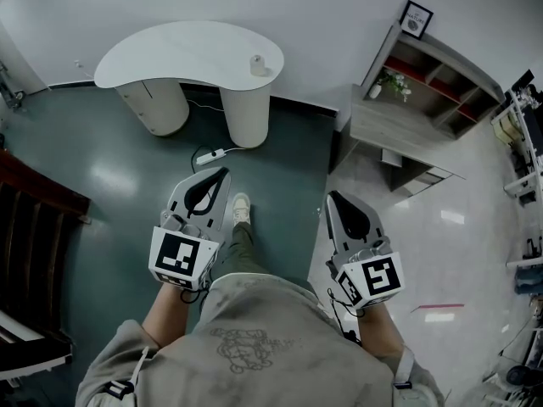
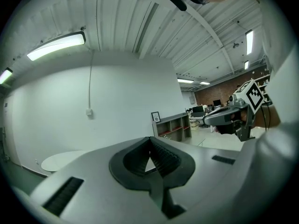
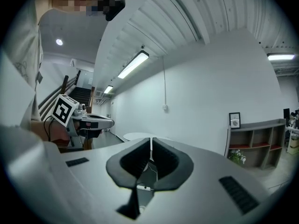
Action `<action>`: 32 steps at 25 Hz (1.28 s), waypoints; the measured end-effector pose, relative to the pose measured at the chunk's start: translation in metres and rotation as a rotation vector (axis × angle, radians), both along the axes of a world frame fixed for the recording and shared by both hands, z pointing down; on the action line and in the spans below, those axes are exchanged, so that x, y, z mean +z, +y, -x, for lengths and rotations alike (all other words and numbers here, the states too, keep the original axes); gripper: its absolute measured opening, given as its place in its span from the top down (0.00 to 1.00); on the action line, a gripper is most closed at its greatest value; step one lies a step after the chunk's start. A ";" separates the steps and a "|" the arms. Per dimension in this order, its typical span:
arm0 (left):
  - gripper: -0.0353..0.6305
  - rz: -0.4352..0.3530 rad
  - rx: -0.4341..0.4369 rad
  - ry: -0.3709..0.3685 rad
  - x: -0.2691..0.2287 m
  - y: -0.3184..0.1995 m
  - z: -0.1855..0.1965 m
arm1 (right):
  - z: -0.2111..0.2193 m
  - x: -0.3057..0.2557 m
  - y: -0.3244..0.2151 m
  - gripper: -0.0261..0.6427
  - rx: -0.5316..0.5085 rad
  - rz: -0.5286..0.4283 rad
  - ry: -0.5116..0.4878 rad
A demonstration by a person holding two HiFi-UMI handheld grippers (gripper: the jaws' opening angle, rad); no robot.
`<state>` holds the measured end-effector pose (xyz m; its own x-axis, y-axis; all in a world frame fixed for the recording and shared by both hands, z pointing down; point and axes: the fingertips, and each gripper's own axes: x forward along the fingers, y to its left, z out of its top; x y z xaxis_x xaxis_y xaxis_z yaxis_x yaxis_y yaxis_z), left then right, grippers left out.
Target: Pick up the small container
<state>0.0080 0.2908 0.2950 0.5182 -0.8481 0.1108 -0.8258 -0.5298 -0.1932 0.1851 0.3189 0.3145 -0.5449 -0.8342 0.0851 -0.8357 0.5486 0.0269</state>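
Observation:
The small container (image 1: 259, 64) is a pale cylinder standing upright near the right end of a white kidney-shaped table (image 1: 170, 53), far ahead of me. My left gripper (image 1: 222, 173) and right gripper (image 1: 331, 196) are held at waist height above the floor, well short of the table. Both point forward and are shut, with nothing between the jaws. In the left gripper view the left gripper (image 2: 150, 139) shows its pads closed together, and the right gripper (image 2: 230, 116) floats off to the side. The right gripper view shows the right gripper (image 3: 151, 139) closed too, with the table (image 3: 139, 136) beyond.
A wooden shelf unit (image 1: 424, 96) with a small plant (image 1: 393, 81) and a framed picture (image 1: 416, 19) stands at the right. A power strip (image 1: 212, 155) with its cable lies on the floor before the table. Dark wooden furniture (image 1: 34, 227) lines the left. My shoe (image 1: 241, 208) is between the grippers.

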 end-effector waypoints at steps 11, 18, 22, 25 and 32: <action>0.92 0.037 -0.014 0.006 0.014 -0.070 0.025 | 0.029 0.000 -0.078 0.91 -0.028 0.001 0.006; 0.92 0.077 -0.014 0.002 0.017 -0.140 0.055 | 0.063 0.005 -0.154 0.91 -0.042 0.036 0.014; 0.92 0.097 0.003 -0.011 0.021 -0.186 0.070 | 0.081 0.005 -0.203 0.91 -0.020 0.035 0.035; 0.92 0.115 0.015 -0.008 0.021 -0.220 0.082 | 0.096 0.001 -0.238 0.91 -0.017 0.041 0.037; 0.92 0.124 0.040 0.010 0.011 -0.302 0.108 | 0.124 -0.013 -0.321 0.91 0.001 0.045 0.045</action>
